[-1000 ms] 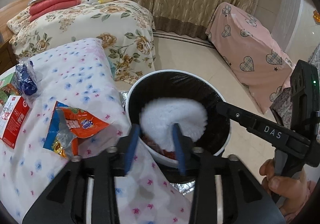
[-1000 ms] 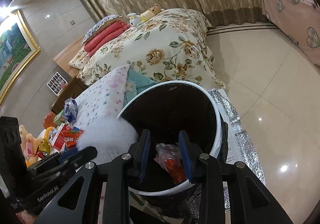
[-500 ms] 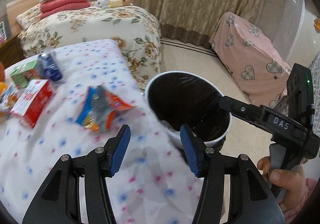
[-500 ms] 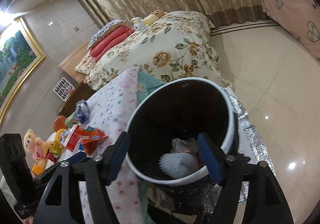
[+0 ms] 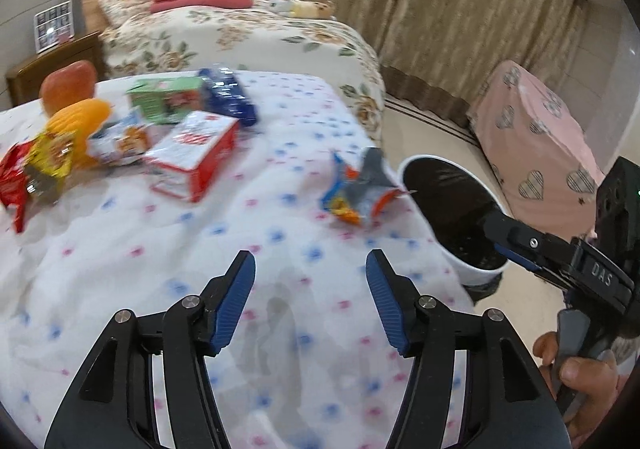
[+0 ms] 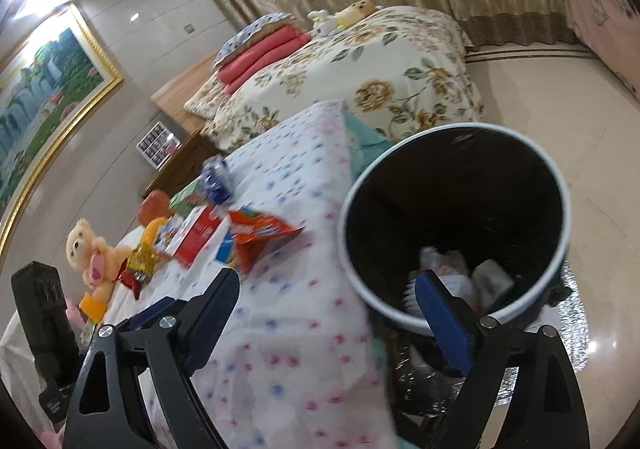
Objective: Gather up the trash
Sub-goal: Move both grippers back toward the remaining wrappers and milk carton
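A white bin with a black liner (image 6: 560, 185) stands on the floor beside the bed; white crumpled trash (image 6: 452, 269) lies inside it. The bin also shows in the left wrist view (image 5: 476, 273). An orange and blue snack wrapper (image 5: 360, 189) lies on the dotted bedspread near the bed's edge, and shows in the right wrist view (image 6: 260, 237). My left gripper (image 5: 310, 289) is open and empty over the bedspread. My right gripper (image 6: 324, 301) is open and empty, its right finger over the bin's rim.
Further left on the bedspread lie a red and white box (image 5: 192, 157), a green box (image 5: 164, 99), a blue packet (image 5: 228, 95), yellow and red wrappers (image 5: 36, 165) and a teddy bear (image 6: 92, 249). A floral bed (image 5: 240, 37) stands behind.
Both grippers opened; the white trash dropped from the left gripper and other trash from the right into the bin. Both grippers swung left, away from the bin and towards the bedspread.
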`<state>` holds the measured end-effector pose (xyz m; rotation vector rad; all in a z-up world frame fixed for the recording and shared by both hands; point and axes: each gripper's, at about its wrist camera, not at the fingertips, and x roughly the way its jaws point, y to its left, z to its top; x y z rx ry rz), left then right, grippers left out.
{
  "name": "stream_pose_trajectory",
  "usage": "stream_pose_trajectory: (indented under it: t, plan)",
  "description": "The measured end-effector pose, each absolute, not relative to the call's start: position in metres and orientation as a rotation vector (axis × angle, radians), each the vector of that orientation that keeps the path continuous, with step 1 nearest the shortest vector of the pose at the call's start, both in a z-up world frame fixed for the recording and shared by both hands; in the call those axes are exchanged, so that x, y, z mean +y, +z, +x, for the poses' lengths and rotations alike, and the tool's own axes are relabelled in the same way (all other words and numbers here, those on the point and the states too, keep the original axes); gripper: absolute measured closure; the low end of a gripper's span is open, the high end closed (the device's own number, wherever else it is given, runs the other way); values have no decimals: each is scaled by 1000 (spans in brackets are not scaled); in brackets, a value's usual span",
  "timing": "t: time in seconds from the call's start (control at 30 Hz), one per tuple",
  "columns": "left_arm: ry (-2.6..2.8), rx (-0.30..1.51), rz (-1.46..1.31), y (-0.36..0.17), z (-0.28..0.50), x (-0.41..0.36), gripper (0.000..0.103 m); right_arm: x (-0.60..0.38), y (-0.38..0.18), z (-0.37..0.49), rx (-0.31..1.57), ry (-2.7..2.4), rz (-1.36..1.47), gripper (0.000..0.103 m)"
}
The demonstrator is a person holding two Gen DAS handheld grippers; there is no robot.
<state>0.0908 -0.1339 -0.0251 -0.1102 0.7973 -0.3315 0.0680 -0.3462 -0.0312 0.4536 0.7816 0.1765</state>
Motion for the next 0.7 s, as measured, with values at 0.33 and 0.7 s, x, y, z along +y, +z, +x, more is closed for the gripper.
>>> stream_pose_trajectory:
  t: [0.33,0.7]
  plan:
    - [-241,805,-171,-35,94,-83,41,-303,-35,79,815,234,386,11]
    - [-205,818,-184,-41,106,-61,37,-274,-42,102,858,263,332,11]
